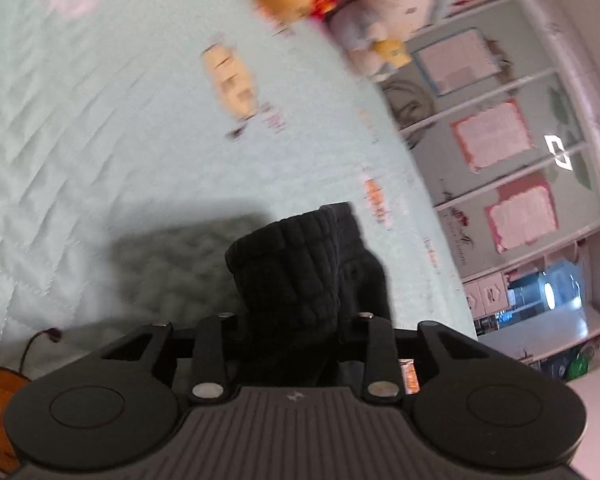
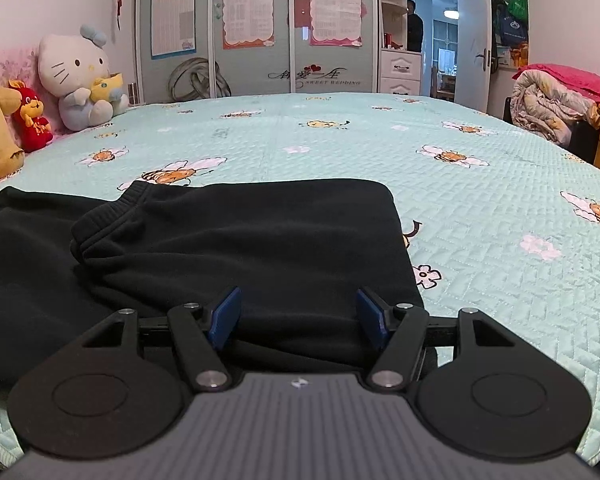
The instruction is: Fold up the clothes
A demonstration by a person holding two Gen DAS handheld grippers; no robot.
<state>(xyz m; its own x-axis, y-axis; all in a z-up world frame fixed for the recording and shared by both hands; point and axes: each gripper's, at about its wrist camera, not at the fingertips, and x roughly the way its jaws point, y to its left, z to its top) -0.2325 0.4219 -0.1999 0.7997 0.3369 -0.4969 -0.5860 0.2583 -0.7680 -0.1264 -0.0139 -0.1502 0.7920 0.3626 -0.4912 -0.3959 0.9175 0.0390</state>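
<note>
Black trousers [image 2: 228,248]; mint bedspread [image 2: 480,184] with bees.

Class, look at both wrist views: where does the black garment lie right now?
In the right wrist view the black garment lies on the bee-print quilt, near edge, left of centre, between the right gripper's open jaws.

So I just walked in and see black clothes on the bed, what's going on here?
Someone is folding a black garment on the bee-print bedspread with two tools. The left hand-held gripper is clamped on a ribbed cuff, lifted off the bed. The right hand-held gripper sits open, straddling the garment's near edge.
</note>
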